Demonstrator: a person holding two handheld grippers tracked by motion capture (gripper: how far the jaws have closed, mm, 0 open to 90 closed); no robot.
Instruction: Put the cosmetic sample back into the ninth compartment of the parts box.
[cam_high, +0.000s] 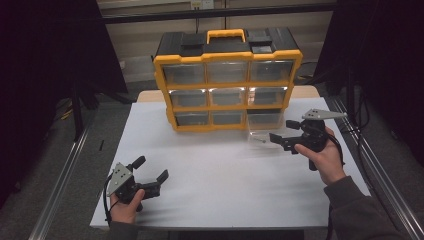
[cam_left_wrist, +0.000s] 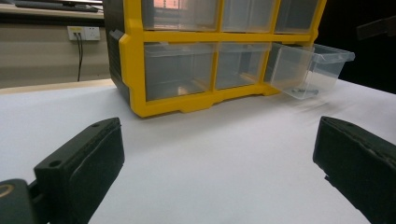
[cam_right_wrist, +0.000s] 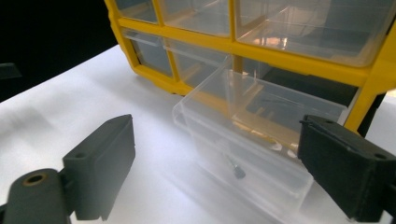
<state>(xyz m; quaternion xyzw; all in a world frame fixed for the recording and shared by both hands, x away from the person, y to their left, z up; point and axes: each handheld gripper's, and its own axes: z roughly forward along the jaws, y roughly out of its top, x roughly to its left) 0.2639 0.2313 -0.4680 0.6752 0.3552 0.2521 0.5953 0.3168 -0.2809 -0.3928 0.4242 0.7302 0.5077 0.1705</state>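
**Clear drawer pulled out of the yellow cabinet, right claw standing open before it**

Clear drawer: the bottom-right drawer of the yellow cabinet, drawn well out of its slot and resting on the white tabletop. It lies directly ahead of the right claw, in line with the gap between that claw's two black jaws. In the right gripper view the jaws stand wide apart, one at either side of the drawer's front; the pads do not press on it, and nothing is clamped. A small dark screw lies on the drawer's floor, just beyond the claw's tips and nearer its right jaw than its left. The open, dark slot of the cabinet sits behind the drawer, farther from the claw.

Right hand: holds the right claw level, pointing toward the drawer from the cabinet's outer side.

Left claw: held by the left hand low over the tabletop, well apart from the cabinet. Its jaws are also spread wide with only bare tabletop between them. From this claw the cabinet stands ahead and slightly left, and the pulled-out drawer shows ahead and to the right, far beyond its right jaw.

The other drawers of the cabinet sit pushed in.
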